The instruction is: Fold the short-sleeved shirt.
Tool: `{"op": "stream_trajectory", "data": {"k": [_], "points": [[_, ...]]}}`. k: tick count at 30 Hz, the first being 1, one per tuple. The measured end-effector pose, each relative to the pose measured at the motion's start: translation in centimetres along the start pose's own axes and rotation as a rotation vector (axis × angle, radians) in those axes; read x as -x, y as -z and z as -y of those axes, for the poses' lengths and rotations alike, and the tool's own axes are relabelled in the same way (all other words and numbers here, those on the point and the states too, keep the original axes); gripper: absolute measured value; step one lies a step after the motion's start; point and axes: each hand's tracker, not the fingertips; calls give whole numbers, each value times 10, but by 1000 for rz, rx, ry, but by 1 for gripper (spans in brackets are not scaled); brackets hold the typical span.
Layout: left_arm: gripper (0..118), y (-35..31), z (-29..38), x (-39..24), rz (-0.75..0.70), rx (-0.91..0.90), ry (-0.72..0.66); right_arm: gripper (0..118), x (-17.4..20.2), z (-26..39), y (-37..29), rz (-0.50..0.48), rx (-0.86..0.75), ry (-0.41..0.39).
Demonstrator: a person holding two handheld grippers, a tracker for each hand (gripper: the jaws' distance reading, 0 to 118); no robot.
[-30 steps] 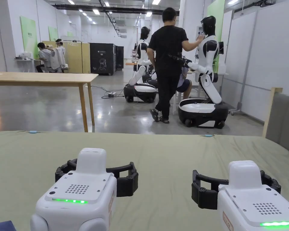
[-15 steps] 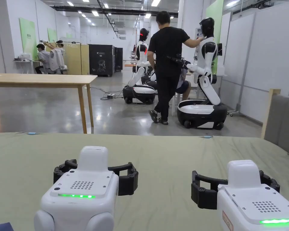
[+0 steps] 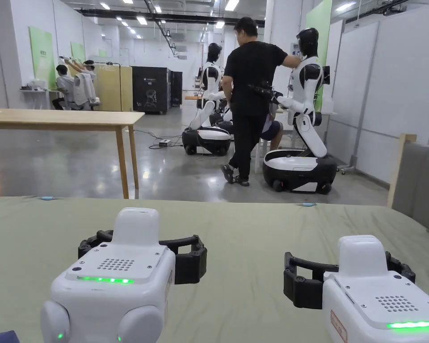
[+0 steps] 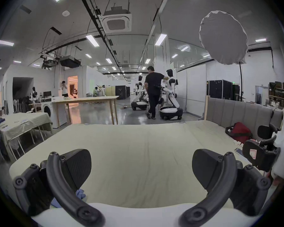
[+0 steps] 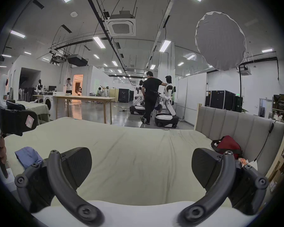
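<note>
Left gripper view: left gripper [image 4: 141, 168] and right gripper [image 5: 141, 166] jaws spread wide, holding nothing.

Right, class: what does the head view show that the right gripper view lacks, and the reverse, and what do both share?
Head view adds: lit green strips atop the left gripper and right gripper. Right gripper view adds: a red fabric bag and a round grey light diffuser. Shared: the pale green sheet, the long wooden table, a person in black beside a white humanoid robot.
</note>
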Motion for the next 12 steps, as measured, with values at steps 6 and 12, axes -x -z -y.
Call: {"op": "stream_trajectory", "data": {"k": [6, 12], "points": [[118, 5, 3, -1, -29, 20, 21, 118, 1, -1, 1, -6, 1, 5], [118, 4, 6, -1, -65, 18, 17, 118, 1, 0, 1, -13, 7, 13]]}}
